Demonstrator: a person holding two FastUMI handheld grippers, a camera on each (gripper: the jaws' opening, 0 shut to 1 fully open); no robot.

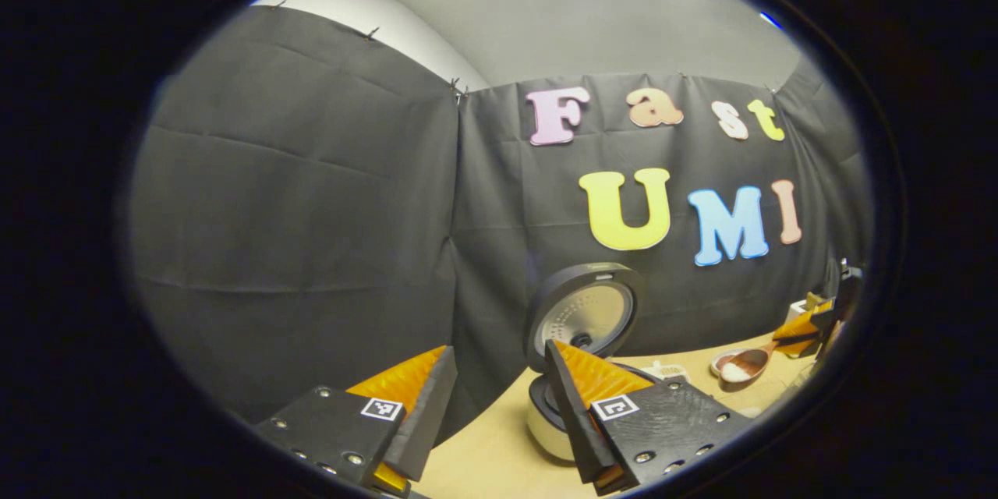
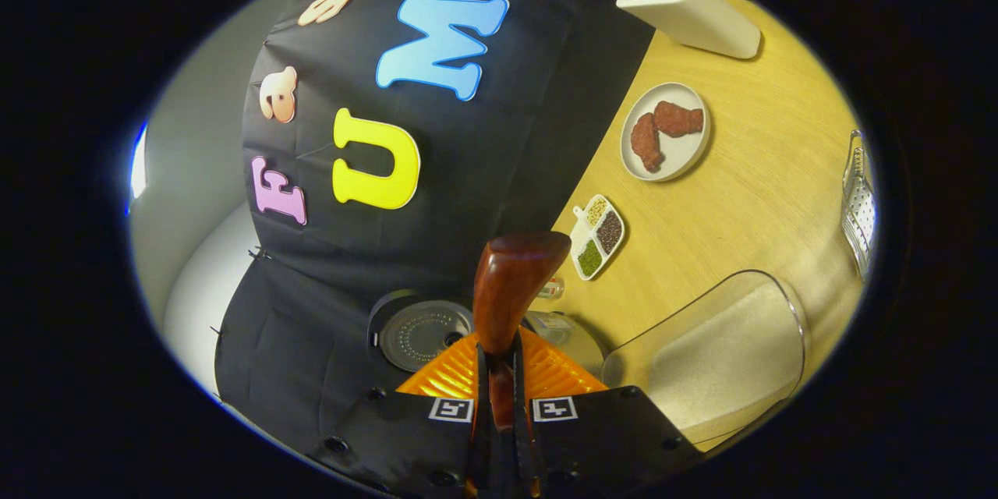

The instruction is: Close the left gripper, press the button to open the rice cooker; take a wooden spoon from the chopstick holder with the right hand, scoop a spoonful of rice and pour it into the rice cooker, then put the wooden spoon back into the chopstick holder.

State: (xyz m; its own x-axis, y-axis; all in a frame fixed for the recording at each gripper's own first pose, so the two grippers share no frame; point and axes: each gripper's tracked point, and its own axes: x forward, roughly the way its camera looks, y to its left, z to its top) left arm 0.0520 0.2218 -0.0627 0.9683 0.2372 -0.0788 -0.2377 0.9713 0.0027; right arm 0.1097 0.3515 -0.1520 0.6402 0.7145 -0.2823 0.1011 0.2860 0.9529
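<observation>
**Spoon loaded, cooker lid up**

I'm looking along my left hand-held gripper (image 1: 491, 413) and its fingers stand apart, nothing between them. Just beyond the fingertips sits the cooker (image 1: 546, 421) on the worktop (image 1: 483, 460), lid (image 1: 583, 313) swung up and facing me. To the right of the cooker, in the left gripper view, the spoon (image 1: 744, 365) hangs over the worktop with a heap of white rice (image 1: 735, 373) in its bowl, and the right hand-held gripper (image 1: 807, 331) grips its handle at the far end.

Over to the right gripper view: my right hand-held gripper (image 2: 503, 398) is clamped on the spoon (image 2: 511, 288), both fingers pressing the handle, the reddish wood jutting out ahead. From here I see the back of the spoon, so the rice is hidden. The cooker (image 2: 573, 339) lies right behind the fingertips, lid (image 2: 421, 335) open beside it. Past the cooker there's a small divided dish (image 2: 596, 236) of grains, then a plate (image 2: 665, 132) with two brown pieces of food. The holder (image 2: 690, 15) stands well beyond the cooker, at the far worktop edge. Near the cooker is a clear tub (image 2: 725, 351) of rice, and a metal grater (image 2: 858, 210) lies farther off.
</observation>
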